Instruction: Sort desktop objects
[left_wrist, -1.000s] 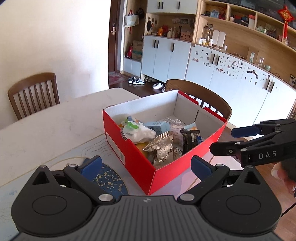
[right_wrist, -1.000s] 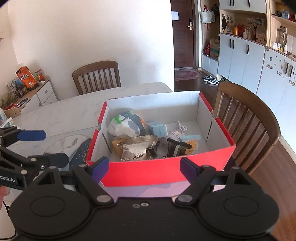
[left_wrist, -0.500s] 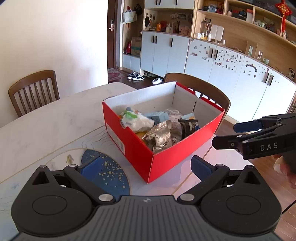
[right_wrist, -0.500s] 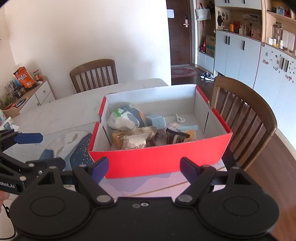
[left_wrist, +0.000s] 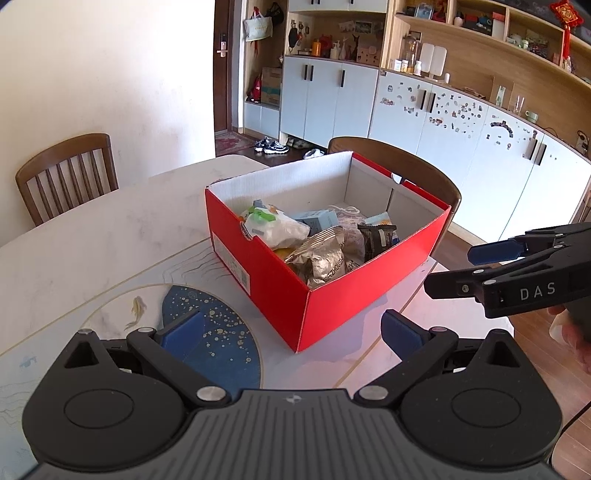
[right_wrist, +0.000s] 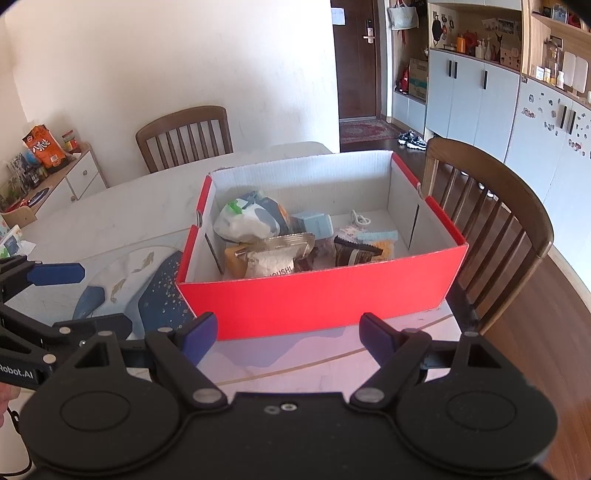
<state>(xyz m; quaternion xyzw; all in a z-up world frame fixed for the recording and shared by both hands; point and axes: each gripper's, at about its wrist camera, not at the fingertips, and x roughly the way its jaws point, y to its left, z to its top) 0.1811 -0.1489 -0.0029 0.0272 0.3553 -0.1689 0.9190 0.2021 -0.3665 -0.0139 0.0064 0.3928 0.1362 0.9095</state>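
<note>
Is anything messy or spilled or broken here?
Nothing is spilled or broken. The snack packets are just jumbled in a heap inside the red box, like the silver bag lying crumpled on top. Both tongs are open and empty.

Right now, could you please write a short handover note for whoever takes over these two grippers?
Left gripper: open, empty, held short of the red box.
Right gripper: open, empty, facing the box's long side.
Things: the box stands on the table, beside a blue fish-pattern mat. Inside lie a white bag, a silver packet, a dark packet, a light blue box and other small items.
Done: as far as these views show, the items are in the box.
Left: I see nothing loose on the table to collect; check the parts the cameras miss.
</note>
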